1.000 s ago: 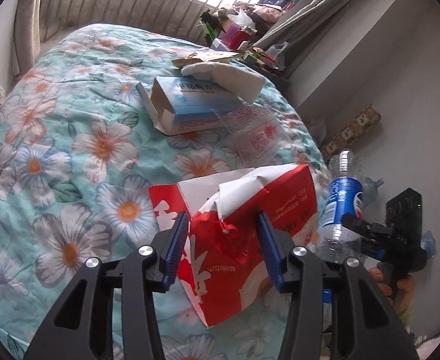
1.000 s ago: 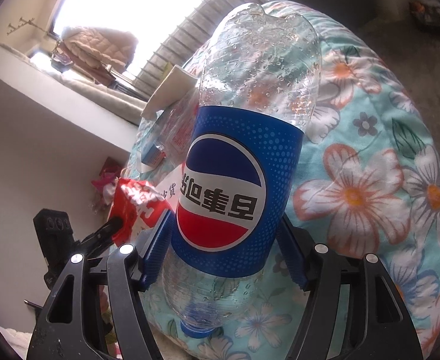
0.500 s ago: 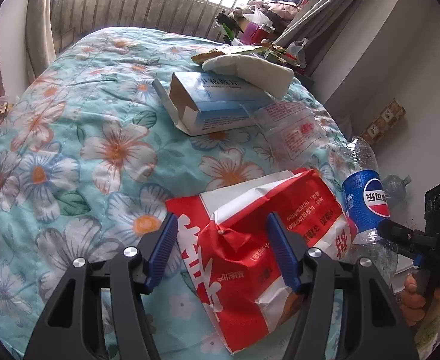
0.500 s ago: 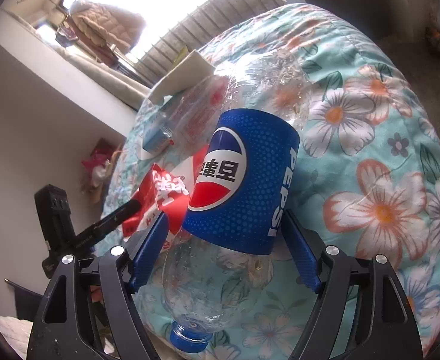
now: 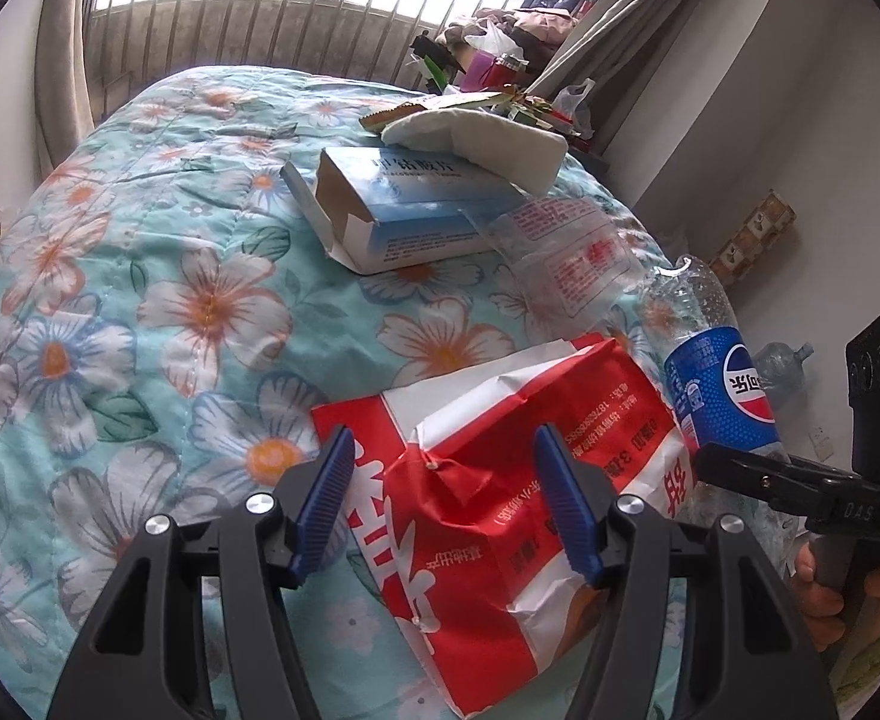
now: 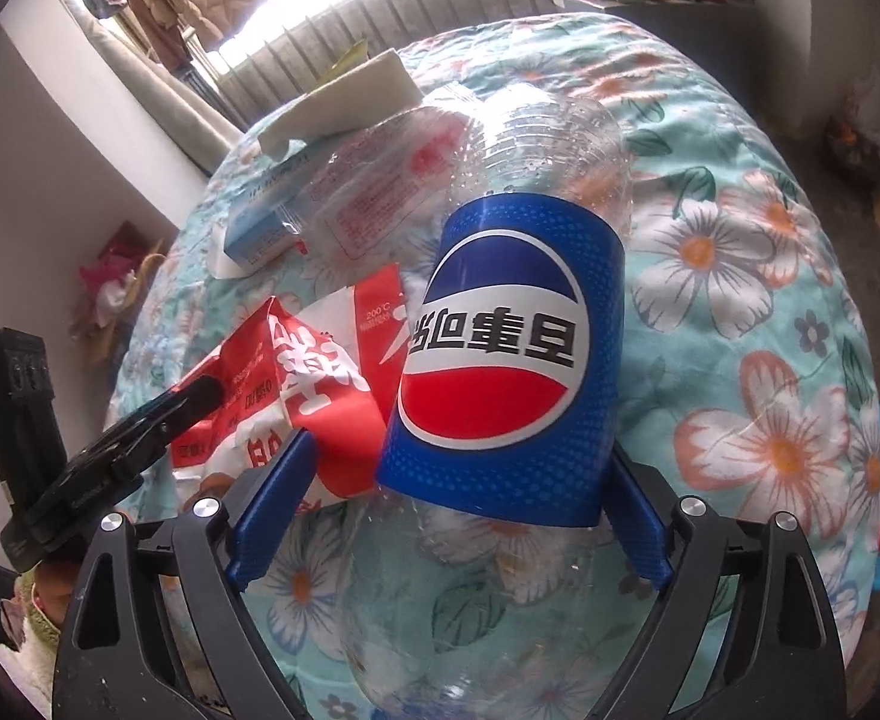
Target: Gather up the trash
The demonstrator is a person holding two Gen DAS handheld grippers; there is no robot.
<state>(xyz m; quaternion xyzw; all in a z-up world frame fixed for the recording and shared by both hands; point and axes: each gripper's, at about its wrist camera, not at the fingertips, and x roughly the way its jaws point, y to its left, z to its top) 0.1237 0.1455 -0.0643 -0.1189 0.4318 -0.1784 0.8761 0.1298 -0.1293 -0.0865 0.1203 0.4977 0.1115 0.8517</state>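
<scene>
Looking down along my left gripper (image 5: 442, 504), I see it angled steeply toward the floral quilt (image 5: 140, 312), its blue pads partly spread. The crumpled red and white paper bag (image 5: 499, 480) lies on the quilt between them. The left pad stands clear of the bag's edge, and the right pad sits over the bag's top; I cannot tell whether it touches. I have no grip on the bag.

My right gripper (image 6: 451, 498) also tilts down at the bed, rolled a little to one side, and its jaws are opening. The clear Pepsi bottle (image 6: 511, 360) lies between the pads, cap end toward the camera, blue label up. The left pad is plainly off the label; the right pad sits just beside the label's lower corner. The bottle rests on the quilt against the red bag's side. In the left view the same bottle lies at the bed's right edge, with the right gripper's black finger (image 5: 763, 474) across its lower part and a hand (image 5: 841, 594) around the handle below.

Farther up the bed, a clear plastic wrapper (image 5: 565, 252) with red print lies just beyond the bag. Behind it sits an open blue and white carton (image 5: 404, 216), and a folded white cloth (image 5: 481, 138) rests on the carton's far end.
</scene>
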